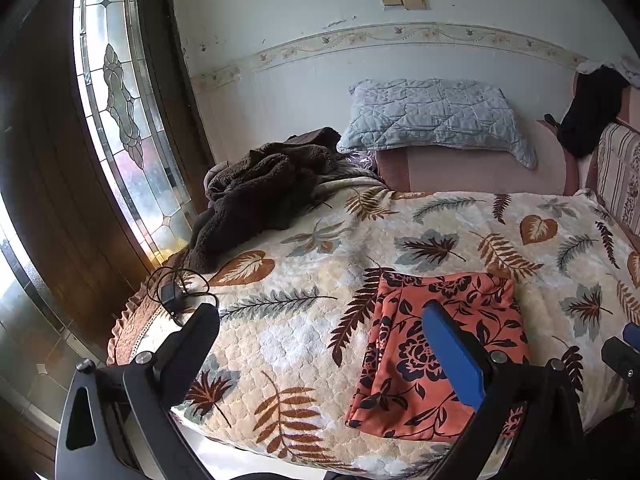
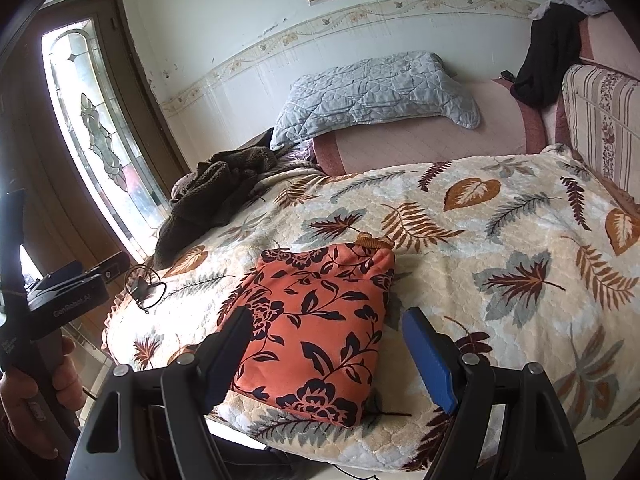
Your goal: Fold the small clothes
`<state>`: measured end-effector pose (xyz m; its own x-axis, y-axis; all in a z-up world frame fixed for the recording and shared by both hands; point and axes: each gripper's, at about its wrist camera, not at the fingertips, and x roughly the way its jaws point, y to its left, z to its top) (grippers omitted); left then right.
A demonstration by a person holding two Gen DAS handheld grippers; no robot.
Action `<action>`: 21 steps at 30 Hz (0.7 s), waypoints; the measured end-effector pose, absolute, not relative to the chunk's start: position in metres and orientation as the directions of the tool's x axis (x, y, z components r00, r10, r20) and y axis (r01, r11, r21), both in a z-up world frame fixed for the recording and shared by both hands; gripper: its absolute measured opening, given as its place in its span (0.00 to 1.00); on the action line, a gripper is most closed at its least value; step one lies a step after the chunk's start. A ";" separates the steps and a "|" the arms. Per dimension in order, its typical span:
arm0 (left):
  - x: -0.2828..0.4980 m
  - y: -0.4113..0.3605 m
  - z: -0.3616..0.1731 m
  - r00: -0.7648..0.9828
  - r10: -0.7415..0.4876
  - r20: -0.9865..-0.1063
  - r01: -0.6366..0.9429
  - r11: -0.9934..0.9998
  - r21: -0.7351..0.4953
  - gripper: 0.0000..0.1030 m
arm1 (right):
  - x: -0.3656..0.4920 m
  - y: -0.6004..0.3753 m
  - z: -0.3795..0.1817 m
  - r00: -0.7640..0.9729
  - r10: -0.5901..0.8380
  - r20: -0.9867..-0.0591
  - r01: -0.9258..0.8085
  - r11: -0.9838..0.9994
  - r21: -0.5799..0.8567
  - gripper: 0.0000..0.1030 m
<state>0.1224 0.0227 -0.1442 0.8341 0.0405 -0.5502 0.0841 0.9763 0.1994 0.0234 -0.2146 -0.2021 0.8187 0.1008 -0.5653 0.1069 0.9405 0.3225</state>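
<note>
Hovering with jaws spread and empty, the right gripper (image 2: 326,354) is facing the folded orange garment (image 2: 316,328). The left gripper (image 1: 320,344) is also gaping (nothing pinched). Pressing the folded edges flat is probably what is needed.

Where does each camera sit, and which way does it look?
Left wrist: on the left tongs, looking down over the bed; both fingers and the right tongs' tip show.
Right wrist: on the right tongs, above the folded orange floral garment; the left hand shows.
Both share the garment, leaf-print blanket and grey pillow.
</note>
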 end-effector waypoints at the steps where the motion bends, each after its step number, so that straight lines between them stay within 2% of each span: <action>1: 0.123 0.023 -0.145 0.833 0.040 -0.552 0.085 0.976 0.199 0.98 | 0.023 -0.215 -0.203 0.818 0.101 -0.567 0.109 0.940 0.324 0.78; 21: 0.124 0.026 -0.149 0.831 0.051 -0.553 0.075 0.976 0.203 0.98 | 0.024 -0.216 -0.205 0.818 0.105 -0.565 0.115 0.934 0.339 0.78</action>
<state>0.1236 0.0263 -0.1494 0.8315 0.0515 -0.5532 0.0750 0.9762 0.2035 0.0241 -0.2161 -0.2051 0.8184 0.1049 -0.5650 0.1145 0.9337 0.3392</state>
